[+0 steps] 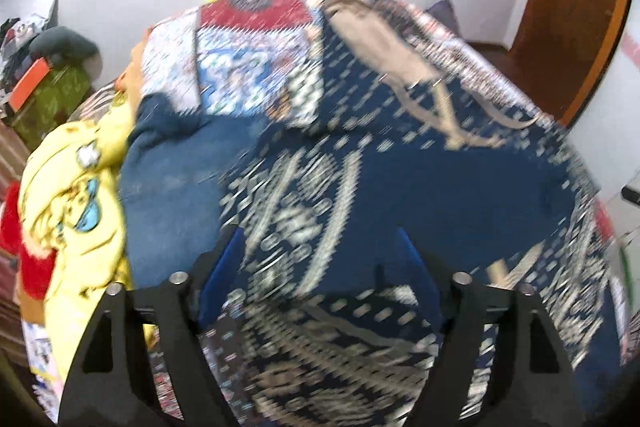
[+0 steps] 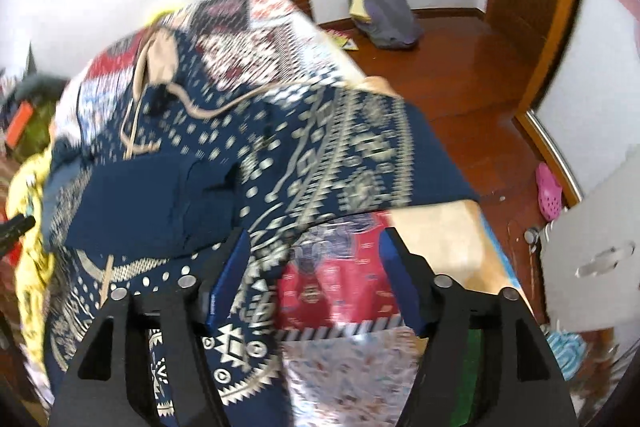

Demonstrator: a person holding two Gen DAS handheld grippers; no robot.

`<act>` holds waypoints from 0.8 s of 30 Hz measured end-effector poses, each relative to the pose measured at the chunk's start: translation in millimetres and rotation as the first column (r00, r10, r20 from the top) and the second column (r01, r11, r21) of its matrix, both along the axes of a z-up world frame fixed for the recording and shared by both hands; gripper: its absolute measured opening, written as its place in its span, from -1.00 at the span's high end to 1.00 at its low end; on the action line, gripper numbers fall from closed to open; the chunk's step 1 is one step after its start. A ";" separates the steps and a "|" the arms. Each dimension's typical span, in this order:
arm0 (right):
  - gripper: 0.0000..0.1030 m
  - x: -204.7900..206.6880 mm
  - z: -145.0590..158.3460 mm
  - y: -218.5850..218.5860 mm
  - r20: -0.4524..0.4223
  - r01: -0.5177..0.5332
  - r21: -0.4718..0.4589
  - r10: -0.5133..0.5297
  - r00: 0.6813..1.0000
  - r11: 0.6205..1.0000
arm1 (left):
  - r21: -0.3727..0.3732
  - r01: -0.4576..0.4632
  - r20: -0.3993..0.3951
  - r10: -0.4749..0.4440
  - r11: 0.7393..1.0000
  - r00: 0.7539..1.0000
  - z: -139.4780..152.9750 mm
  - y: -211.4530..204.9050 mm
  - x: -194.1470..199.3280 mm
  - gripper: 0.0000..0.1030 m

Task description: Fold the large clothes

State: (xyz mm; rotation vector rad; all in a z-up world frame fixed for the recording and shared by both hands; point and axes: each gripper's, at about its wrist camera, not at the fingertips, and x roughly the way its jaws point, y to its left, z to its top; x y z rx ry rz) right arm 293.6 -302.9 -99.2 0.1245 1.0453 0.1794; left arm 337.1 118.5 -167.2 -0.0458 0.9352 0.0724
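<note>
A navy hoodie (image 1: pixel 440 187) with a cream pattern lies spread on a bed. Its beige-lined hood (image 1: pixel 384 39) and drawstrings point toward the far wall. My left gripper (image 1: pixel 318 233) hovers over the hoodie's body, open, with nothing pinched between its blue pads. In the right wrist view the hoodie (image 2: pixel 280 147) is folded over itself, one patterned sleeve reaching to the bed's right edge. My right gripper (image 2: pixel 315 233) hangs open above the hoodie's near hem and the bed cover, its fingers holding nothing. Both views are blurred by motion.
A patchwork bed cover (image 2: pixel 340 267) lies under the hoodie. A yellow printed garment (image 1: pixel 80 187) and a plain blue one (image 1: pixel 172 187) are heaped on the left. The wooden floor (image 2: pixel 460 67) on the right holds a purple bag (image 2: pixel 384 11) and a pink shoe (image 2: pixel 548 191).
</note>
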 end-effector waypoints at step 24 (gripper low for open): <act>-0.24 98.9 -114.9 -82.1 -0.246 0.427 0.317 -0.361 0.899 0.847 | -0.065 0.005 -0.054 -0.009 0.998 0.998 -48.4 -34.7 44.3 -0.63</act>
